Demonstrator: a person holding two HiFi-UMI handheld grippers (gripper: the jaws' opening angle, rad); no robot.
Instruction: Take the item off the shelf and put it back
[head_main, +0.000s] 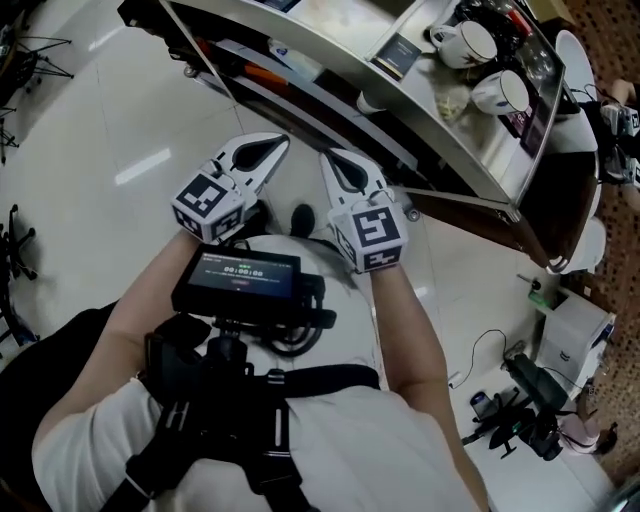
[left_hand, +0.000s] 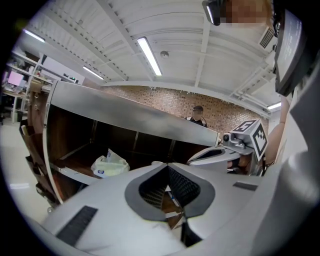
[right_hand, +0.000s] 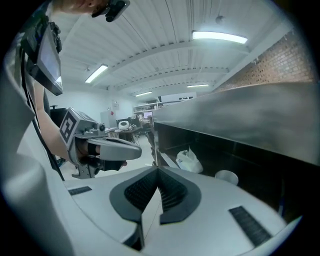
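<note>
Shelf (right_hand: 250, 115) top: brushed metal, dull sheen. Bag (left_hand: 109, 165): crinkled white plastic, probably. Floor (head_main: 90, 130): glossy tile.

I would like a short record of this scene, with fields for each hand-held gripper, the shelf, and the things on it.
left hand-held gripper: jaws together, nothing between them
right hand-held gripper: jaws together, nothing between them
metal shelf: in front of both, not touched
lower level: white plastic bag, white cup
upper level: white mug, second mug
</note>
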